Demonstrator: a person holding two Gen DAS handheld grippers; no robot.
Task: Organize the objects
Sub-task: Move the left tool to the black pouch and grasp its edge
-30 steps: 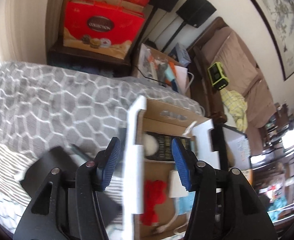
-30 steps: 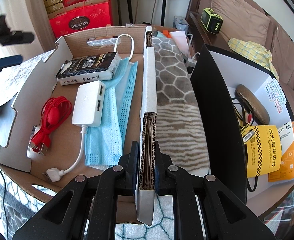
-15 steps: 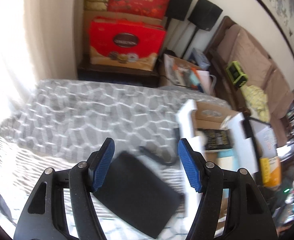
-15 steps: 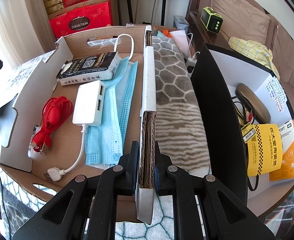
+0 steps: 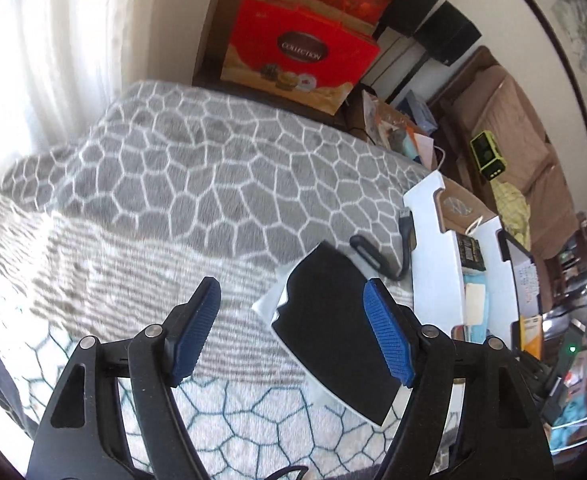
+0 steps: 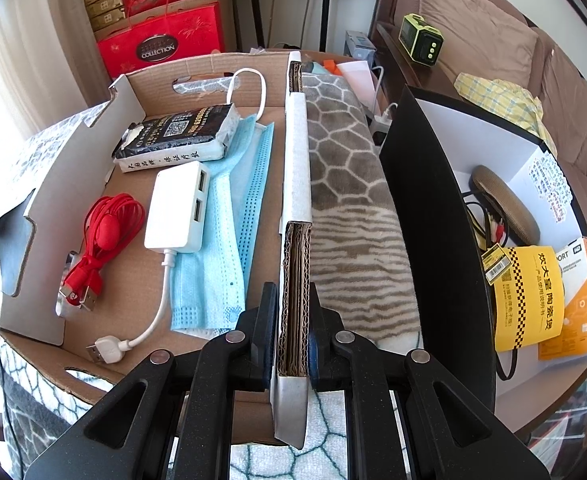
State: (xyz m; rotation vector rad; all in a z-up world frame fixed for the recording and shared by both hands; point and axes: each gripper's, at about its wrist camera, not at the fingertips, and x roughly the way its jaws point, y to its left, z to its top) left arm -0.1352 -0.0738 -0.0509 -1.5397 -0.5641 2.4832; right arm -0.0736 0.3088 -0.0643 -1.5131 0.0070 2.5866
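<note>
My right gripper (image 6: 290,332) is shut on the right side wall (image 6: 295,200) of an open cardboard box (image 6: 33,200). The box holds a black packet (image 6: 177,136), a white USB hub (image 6: 177,212), blue face masks (image 6: 229,216) and a coiled red cable (image 6: 105,228). My left gripper (image 5: 293,324) is open and empty above the grey patterned blanket (image 5: 197,184). A flat black pouch (image 5: 333,328) lies just beyond its right fingertip. A black cable gadget (image 5: 377,256) lies between the pouch and the box's white wall (image 5: 433,248).
A black-and-white box (image 6: 425,216) stands right of the cardboard box, holding a yellow booklet (image 6: 529,288), an orange pack (image 6: 581,300) and cables. Red gift boxes (image 5: 297,56) are stacked behind the blanket. A brown sofa (image 6: 493,40) with a green device (image 6: 421,40) stands at the right.
My left gripper has swung left, away from the box wall, and now faces the blanket and the black pouch. The right gripper and box have stayed still.
</note>
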